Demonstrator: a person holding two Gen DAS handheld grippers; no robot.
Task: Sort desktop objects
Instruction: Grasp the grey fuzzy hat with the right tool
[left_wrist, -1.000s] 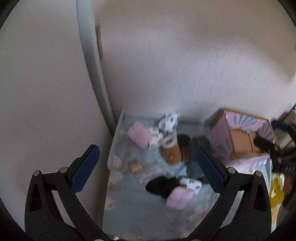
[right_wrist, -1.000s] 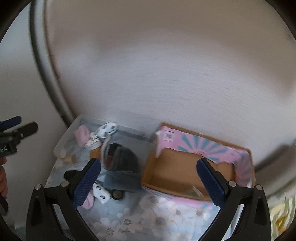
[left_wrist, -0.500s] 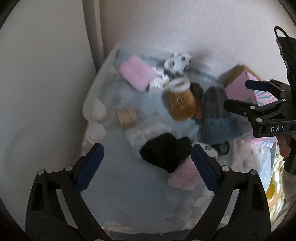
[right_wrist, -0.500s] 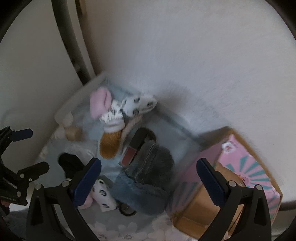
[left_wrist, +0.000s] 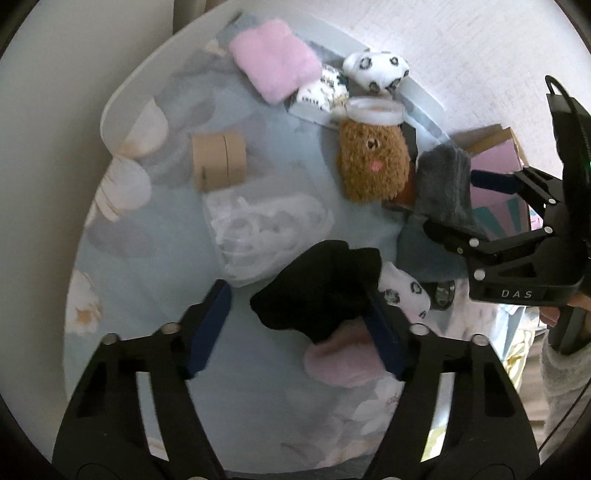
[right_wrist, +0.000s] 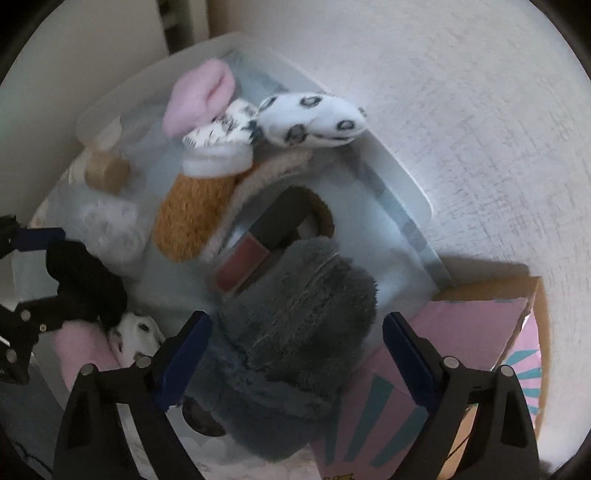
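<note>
A black sock (left_wrist: 321, 291) lies on the pale blue flowered cloth (left_wrist: 155, 295), over a pink fuzzy sock (left_wrist: 343, 358) and a spotted white sock (left_wrist: 402, 291). My left gripper (left_wrist: 299, 328) points down over the black sock. Its jaws are closing with the sock between them; the left pad still stands apart from it. My right gripper (right_wrist: 295, 354) straddles a grey fluffy item (right_wrist: 295, 325), jaws closing and not pressing on it. The left wrist view shows the right gripper (left_wrist: 458, 206) over the grey item (left_wrist: 443, 184).
A brown plush (left_wrist: 373, 166), a tan roll (left_wrist: 218, 162), a clear plastic bag (left_wrist: 266, 229), another pink sock (left_wrist: 277, 62) and a spotted sock (left_wrist: 376, 70) lie around. A pink cardboard box (right_wrist: 461, 354) stands at the right. A reddish case (right_wrist: 243, 266) lies by the grey item.
Both grippers have come down close over the pile and tilted steeply downward. The left jaws have narrowed around the black sock; the right jaws have narrowed slightly around the grey item.
</note>
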